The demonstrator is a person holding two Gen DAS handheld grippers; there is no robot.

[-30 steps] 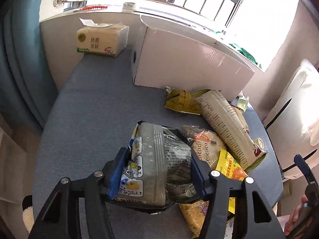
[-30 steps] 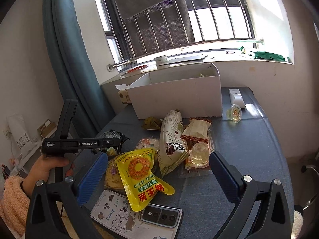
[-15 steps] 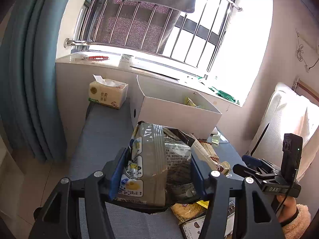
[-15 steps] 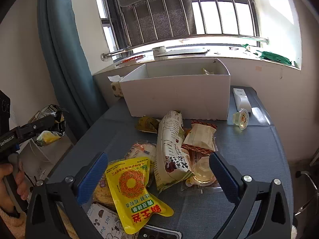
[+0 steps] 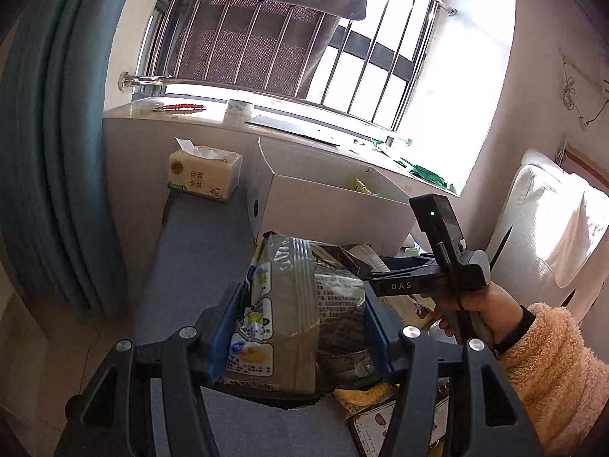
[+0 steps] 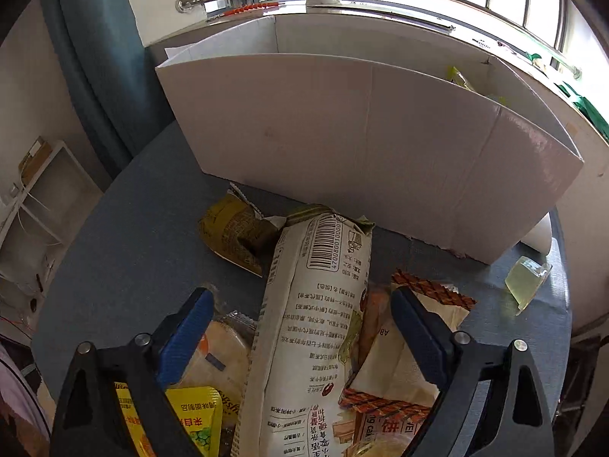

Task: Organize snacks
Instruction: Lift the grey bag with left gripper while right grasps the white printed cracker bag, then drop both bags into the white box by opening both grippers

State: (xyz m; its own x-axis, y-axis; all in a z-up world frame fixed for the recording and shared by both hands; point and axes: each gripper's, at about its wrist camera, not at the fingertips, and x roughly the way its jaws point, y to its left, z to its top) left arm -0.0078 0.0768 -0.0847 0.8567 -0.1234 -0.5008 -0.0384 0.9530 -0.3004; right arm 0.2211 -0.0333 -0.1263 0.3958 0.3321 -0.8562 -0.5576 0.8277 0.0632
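Note:
My left gripper (image 5: pixel 300 327) is shut on a grey-green snack bag (image 5: pixel 300 304) and holds it above the blue-grey table, in front of the open white cardboard box (image 5: pixel 327 209). My right gripper (image 6: pixel 300 331) is open, low over the snack pile, its jaws either side of a long white snack bag (image 6: pixel 312 327). That gripper also shows in the left wrist view (image 5: pixel 434 282), held by a hand. The white box (image 6: pixel 361 144) stands just behind the pile, with a yellow-green packet (image 6: pixel 458 78) inside.
Around the long bag lie an olive packet (image 6: pixel 238 232), a round cracker pack (image 6: pixel 224 354), a yellow pouch (image 6: pixel 190 422), an orange-edged wafer pack (image 6: pixel 411 350) and a jelly cup (image 6: pixel 527 278). A tissue pack (image 5: pixel 203 177) stands at the table's far left corner. A curtain (image 5: pixel 49 144) hangs left.
My left gripper has lifted the grey-green bag up off the pile. My right gripper has moved forward and down, close over the long white bag and toward the box.

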